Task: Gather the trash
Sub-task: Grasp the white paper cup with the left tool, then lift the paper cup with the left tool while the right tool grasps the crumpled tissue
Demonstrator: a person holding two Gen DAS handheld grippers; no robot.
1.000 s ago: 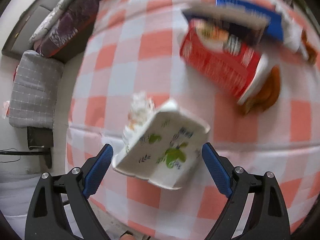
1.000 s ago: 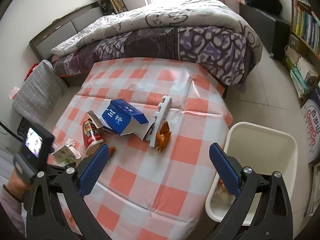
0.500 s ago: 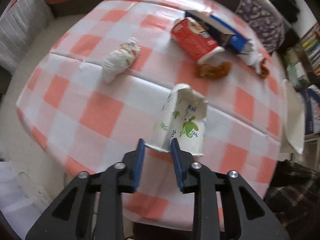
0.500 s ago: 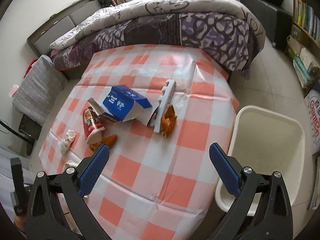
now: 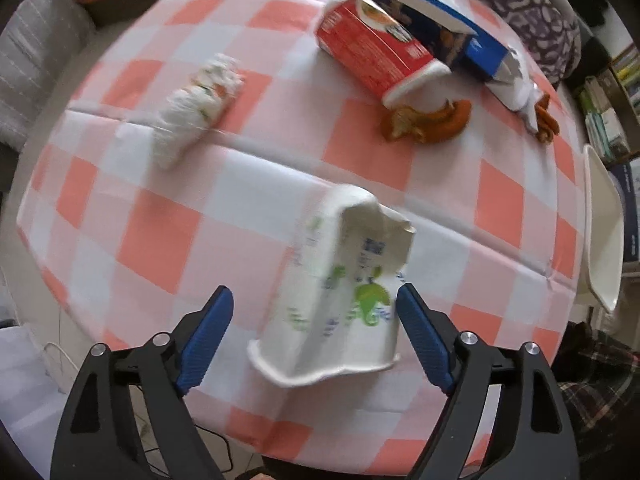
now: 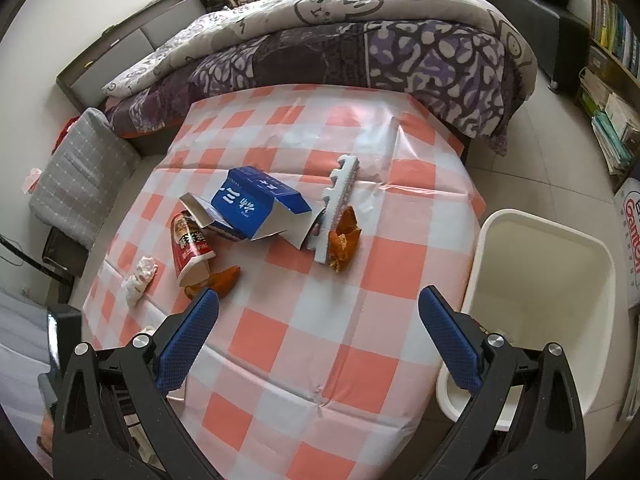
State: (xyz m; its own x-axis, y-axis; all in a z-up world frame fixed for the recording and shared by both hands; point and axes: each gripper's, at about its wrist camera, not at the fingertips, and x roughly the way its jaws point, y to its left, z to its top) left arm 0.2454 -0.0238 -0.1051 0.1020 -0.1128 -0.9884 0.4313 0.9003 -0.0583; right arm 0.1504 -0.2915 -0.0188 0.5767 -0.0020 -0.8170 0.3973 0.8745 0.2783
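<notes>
The left claw (image 5: pixel 312 330) points down over the near part of the counter (image 5: pixel 168 240), its blue pads spread wide; the jaws have just been opening. A crumpled white paper cup (image 5: pixel 340 300) with green print lies between them, blurred. The right pad sits right at the cup's side, though whether it touches I cannot tell; the left pad stands clear of it, so the cup is not pinched.

Taking this cup as the landmark: beyond it and to the left lies a crumpled white tissue (image 5: pixel 196 116), well apart, with bare checked cloth between. Farther beyond and to the right a red cup (image 5: pixel 376 54) lies on its side, with orange peel (image 5: pixel 424 122) at its mouth and a blue carton (image 5: pixel 452 36) touching it behind. The white bin (image 5: pixel 604 236) stands off the counter's right edge, well apart from the cup, with open cloth in between. The counter's near edge curves just below the claw.

The right claw (image 6: pixel 318 342) hovers spread and empty above the near right part of the counter. From there the bin (image 6: pixel 532 312) shows just beside the counter's right edge, and a white foam strip (image 6: pixel 340 200) lies beside the carton. A bed (image 6: pixel 360 40) borders the counter's far edge.
</notes>
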